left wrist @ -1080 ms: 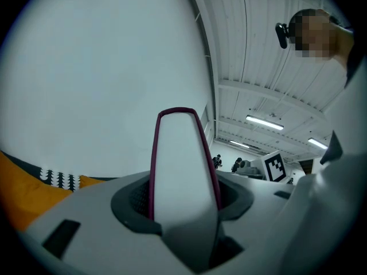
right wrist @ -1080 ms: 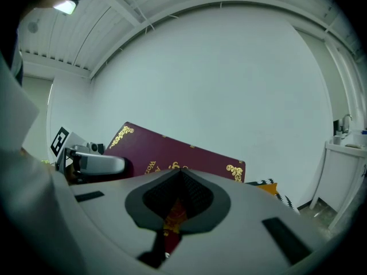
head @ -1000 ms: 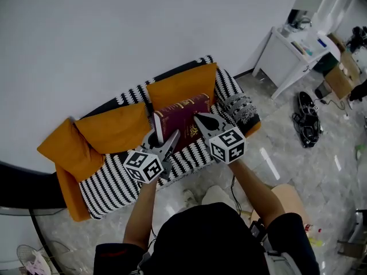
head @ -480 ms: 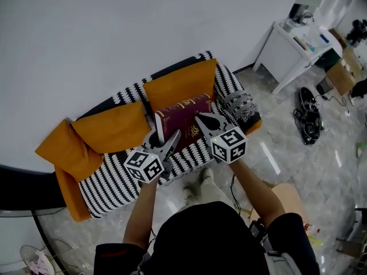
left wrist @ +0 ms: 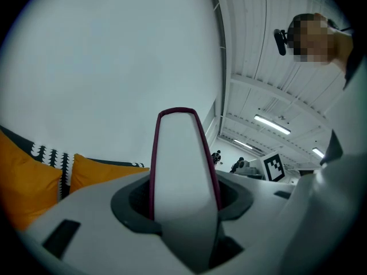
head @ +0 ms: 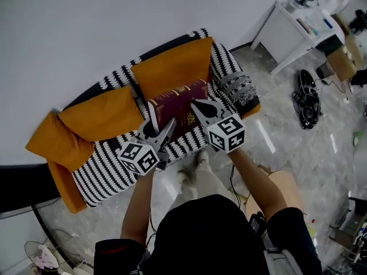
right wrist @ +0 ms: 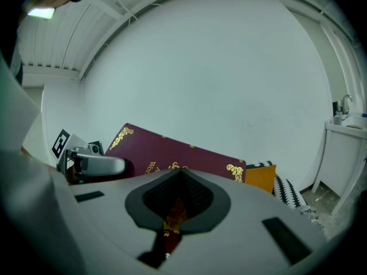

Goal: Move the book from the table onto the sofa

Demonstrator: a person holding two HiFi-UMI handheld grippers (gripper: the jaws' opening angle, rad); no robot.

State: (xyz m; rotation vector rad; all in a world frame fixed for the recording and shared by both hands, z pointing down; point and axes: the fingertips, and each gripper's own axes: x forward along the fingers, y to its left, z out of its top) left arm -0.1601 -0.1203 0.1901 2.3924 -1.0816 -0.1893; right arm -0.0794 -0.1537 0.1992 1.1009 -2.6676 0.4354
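The person [head: 206,234] stands at the bottom of the head view with both forearms stretched forward, 1 gripper in each hand. The left gripper [head: 160,116] has its 2 jaws part-way apart and clamped across the thickness of the book [head: 179,103]. In the left gripper view the pale page edge, rimmed in dark red, stands upright between them and fills the gap. The right gripper [head: 198,107] has its jaws almost together, pinched on a thin dark red edge of the same book. In the right gripper view the cover with its gold corner ornaments rises just beyond the jaws. Each gripper carries a cube [head: 227,134] with square markers near the hand.

The book is held between the 2 grippers, its cover facing up towards the head camera. It is over the right half of the sofa [head: 109,176], in front of the back cushion there. No view shows whether it touches the seat.

The sofa is striped black and white, with 3 orange cushions [head: 100,116] along its back and left end. It stands against a plain pale wall [head: 114,22]. Well off to the right, a white table [head: 287,33] stands on the glossy marbled floor [head: 298,153].
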